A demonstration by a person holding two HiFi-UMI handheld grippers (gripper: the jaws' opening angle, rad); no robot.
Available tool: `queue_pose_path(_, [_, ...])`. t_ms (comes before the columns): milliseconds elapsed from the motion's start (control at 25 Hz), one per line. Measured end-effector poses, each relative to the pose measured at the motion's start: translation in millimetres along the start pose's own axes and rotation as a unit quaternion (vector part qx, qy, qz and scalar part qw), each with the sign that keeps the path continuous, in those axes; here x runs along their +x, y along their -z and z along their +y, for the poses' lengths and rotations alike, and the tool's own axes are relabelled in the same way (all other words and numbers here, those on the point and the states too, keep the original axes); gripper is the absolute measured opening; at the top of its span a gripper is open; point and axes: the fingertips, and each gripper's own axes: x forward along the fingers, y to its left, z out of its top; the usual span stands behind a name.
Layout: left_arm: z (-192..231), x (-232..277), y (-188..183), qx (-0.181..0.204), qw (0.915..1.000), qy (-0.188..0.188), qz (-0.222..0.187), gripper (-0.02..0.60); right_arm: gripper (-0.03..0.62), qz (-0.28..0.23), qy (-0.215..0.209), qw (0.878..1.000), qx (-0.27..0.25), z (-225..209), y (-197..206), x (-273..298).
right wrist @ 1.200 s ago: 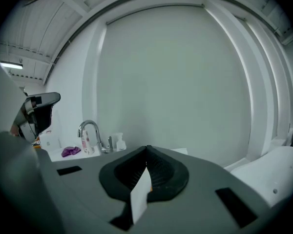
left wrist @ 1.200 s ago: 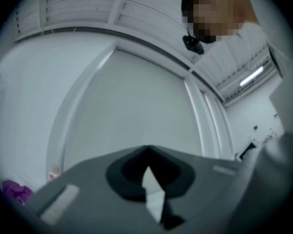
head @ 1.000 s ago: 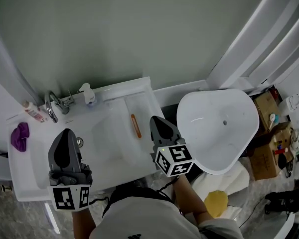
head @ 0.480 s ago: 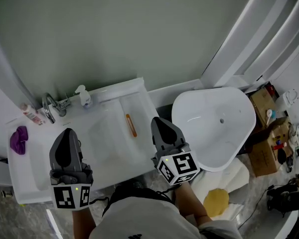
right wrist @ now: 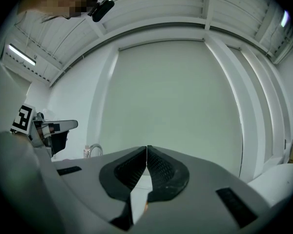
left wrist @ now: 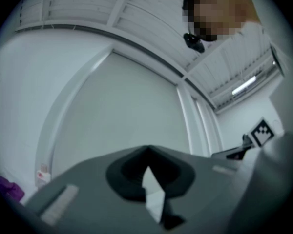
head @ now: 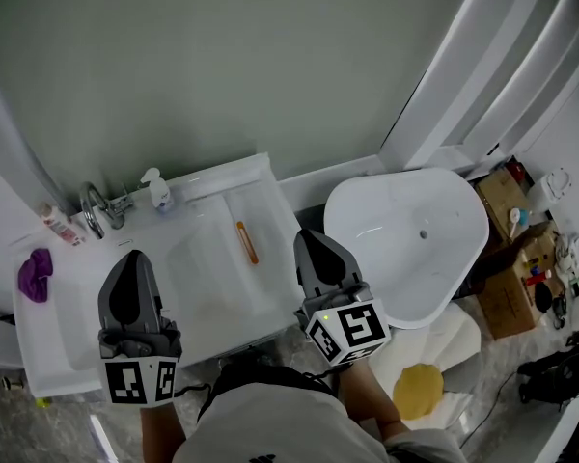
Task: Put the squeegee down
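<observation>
**Left hand-held gripper**: jaws together, nothing between them. It hangs over the left part of the bench, marker cube toward the person.

**Right hand-held gripper**: jaws together, tips meeting, nothing between them. It is at the bench's right edge, between the bench and the white tub.

**Squeegee**: lies flat on the bench, on the level part right of the sink bowl. Its orange strip runs roughly front to back. It is just left of the right hand-held gripper's tips but apart from them, and well apart from the left one.

**Tap**: chrome, at the back of the bench, left of the bowl.

**Soap bottle**: white pump type, upright, just right of the tap.

**Small bottle**: lies at the back left corner, near the tap.

**Purple cloth**: bunched at the bench's left edge.

**Cardboard boxes**: on the floor right of the tub, contents too small to tell.

**Yellow thing**: on the floor below the tub, kind unclear.
</observation>
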Motion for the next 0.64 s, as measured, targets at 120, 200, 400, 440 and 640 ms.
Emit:
queue_pose_path(120, [-1.1,-1.4,-1.4,-0.001,1.0000,0.000,-0.002,0.008,0.002,-0.005,0.002,1.000,0.001,0.2,-2.3,-3.3])
queue_pose_path(200, [-1.4,-2.5,-1.3,-0.001,1.0000,0.001,-0.002,0.008,0.002,-0.007,0.002,1.000,0.001,1.4,-4.2,-4.8])
queue_pose_path(400, [-4.3,-3.8,-1.3,-0.002,1.0000,0.001,-0.001,0.008,0.002,-0.010,0.003,1.000,0.003,0.4,-8.3,-9.2])
queue_pose_path(440, [-5.2,-3.9,-1.7,-0.002,1.0000,0.001,-0.001,0.008,0.002,-0.011,0.003,1.000,0.004,-0.2,-9.1,-10.2])
queue_pose_path(640, [-7.9,-6.1,-2.6,-0.003,1.0000,0.003,-0.003,0.008,0.002,-0.016,0.005,1.000,0.005,-1.1,-10.8,-15.1])
